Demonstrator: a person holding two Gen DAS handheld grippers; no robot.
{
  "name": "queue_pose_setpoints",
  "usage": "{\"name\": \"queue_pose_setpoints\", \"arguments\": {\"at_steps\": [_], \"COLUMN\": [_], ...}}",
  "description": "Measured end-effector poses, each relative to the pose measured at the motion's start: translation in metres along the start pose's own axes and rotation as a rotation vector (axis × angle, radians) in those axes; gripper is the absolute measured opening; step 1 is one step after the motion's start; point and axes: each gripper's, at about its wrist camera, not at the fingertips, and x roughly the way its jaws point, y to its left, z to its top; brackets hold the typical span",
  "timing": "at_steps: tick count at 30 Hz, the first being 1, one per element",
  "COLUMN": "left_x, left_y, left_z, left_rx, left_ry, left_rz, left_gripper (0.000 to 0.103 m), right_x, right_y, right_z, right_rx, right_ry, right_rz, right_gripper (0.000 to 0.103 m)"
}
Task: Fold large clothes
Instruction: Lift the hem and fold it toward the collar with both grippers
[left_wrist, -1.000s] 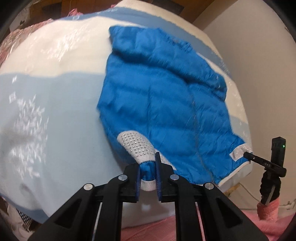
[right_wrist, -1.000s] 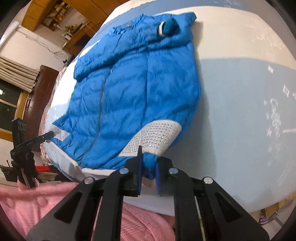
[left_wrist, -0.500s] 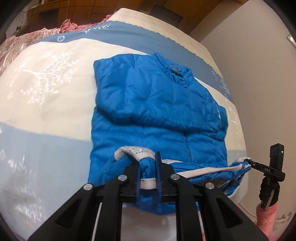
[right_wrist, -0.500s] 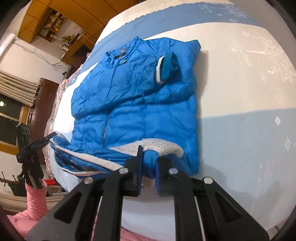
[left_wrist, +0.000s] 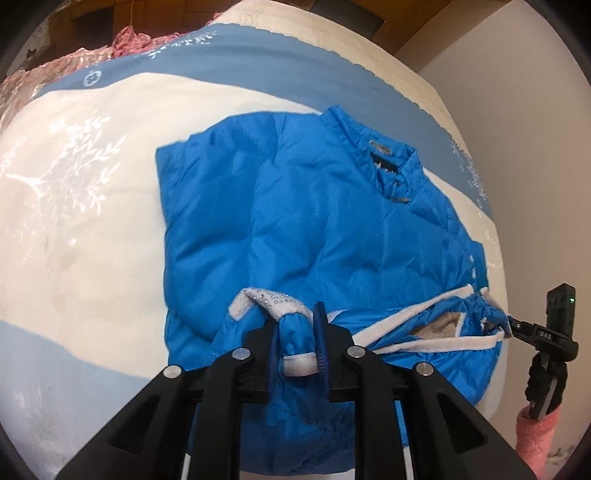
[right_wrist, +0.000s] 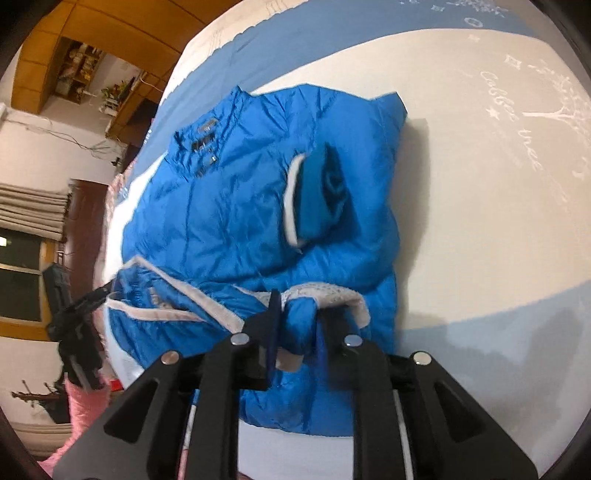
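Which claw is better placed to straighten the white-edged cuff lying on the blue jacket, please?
Probably right. The cuff lies just beyond the right claw, far from the left claw. Both claws' jaws have just been opening, the hem between them.

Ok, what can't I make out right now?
- Left wrist view: the blue padded jacket's near hem, hidden behind the left gripper.
- Right wrist view: the right gripper is blurred, so its jaws' grip on the jacket is unclear.
- Both views: the patterned blue-and-white bedspread's near edge is cut off.
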Motion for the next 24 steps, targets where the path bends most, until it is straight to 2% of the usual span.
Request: {"name": "queue_pose_setpoints", "arguments": {"at_steps": [3,5,8,11,12,13,16,18,20,24], "left_x": [-0.012,-0.022,-0.027,-0.025,-0.024,-0.023,-0.021,-0.021,-0.024,-0.035], "left_y": [0.003,0.009,0.013,0.013,0.012,0.011,0.0,-0.002,-0.001,0.008], "left_z": [0.012,0.018,0.025,0.026,0.026,0.027,0.028,0.03,0.033,0.039], "left_rx": [-0.012,-0.042,-0.059,-0.055,-0.05,-0.04,0.007,0.002,-0.024,-0.087], "left_ry": [-0.008,-0.015,-0.018,0.007,0.011,0.014,0.008,-0.008,-0.029,-0.064], "left_rz": [-0.066,-0.138,-0.18,-0.173,-0.166,-0.158,-0.065,-0.046,-0.071,-0.18], "left_gripper": [0.025,0.027,0.029,0.03,0.031,0.031,0.032,0.032,0.032,0.032], "right_x": [-0.008,-0.012,-0.014,-0.015,-0.016,-0.023,-0.03,-0.032,-0.03,-0.023], "right_y": [0.002,0.001,0.001,0.003,0.006,0.011,0.016,0.018,0.02,0.024], "right_z": [0.004,0.006,0.009,0.011,0.012,0.012,0.016,0.017,0.017,0.017], "right_rx": [-0.025,-0.03,-0.032,-0.031,-0.041,-0.07,-0.094,-0.109,-0.128,-0.16], "right_ry": [0.002,-0.001,0.004,0.009,-0.004,-0.053,-0.081,-0.084,-0.083,-0.076], "right_rz": [0.009,0.023,0.039,0.059,0.044,-0.011,-0.09,-0.115,-0.141,-0.168], "right_gripper": [0.022,0.024,0.029,0.05,0.077,0.091,0.083,0.08,0.079,0.078]}}
